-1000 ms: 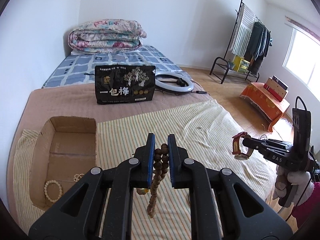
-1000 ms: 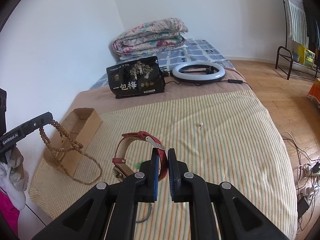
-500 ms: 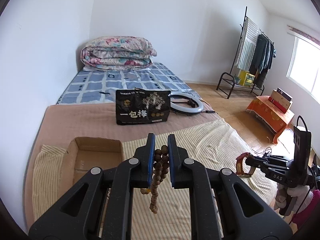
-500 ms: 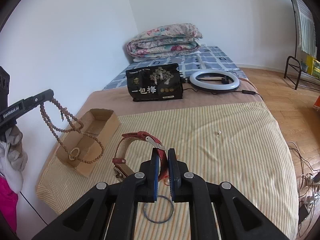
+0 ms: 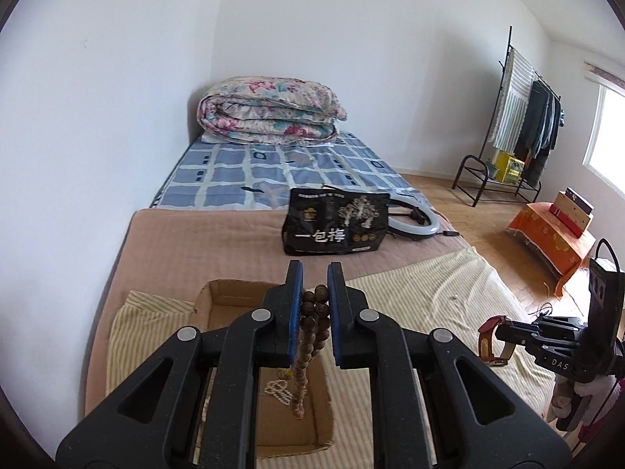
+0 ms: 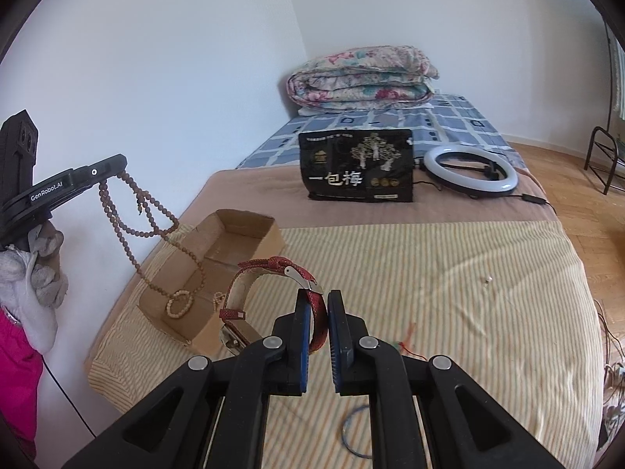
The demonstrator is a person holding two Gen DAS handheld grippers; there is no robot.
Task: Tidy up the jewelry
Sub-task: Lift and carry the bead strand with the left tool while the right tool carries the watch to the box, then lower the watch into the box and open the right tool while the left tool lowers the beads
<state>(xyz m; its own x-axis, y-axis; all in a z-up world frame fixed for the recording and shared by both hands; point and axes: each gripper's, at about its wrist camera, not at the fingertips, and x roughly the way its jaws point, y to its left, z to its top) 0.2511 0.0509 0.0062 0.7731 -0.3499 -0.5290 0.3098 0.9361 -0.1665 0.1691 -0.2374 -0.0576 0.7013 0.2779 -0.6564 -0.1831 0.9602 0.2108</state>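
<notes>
My left gripper is shut on a long brown bead necklace that hangs down over the open cardboard box. From the right wrist view the left gripper holds the necklace above the box, its lower loop inside. A pale bead bracelet and a small pearl piece lie in the box. My right gripper is shut on a red-strapped watch, held above the striped cloth, right of the box. The right gripper also shows in the left wrist view.
A black snack bag and a ring light lie on the bed behind. A folded floral quilt is at the wall. A blue ring and red thread lie on the striped cloth. A clothes rack stands right.
My left gripper has risen and tilted up with the necklace, which now hangs over and into the box. My right gripper has lifted the watch a little.
</notes>
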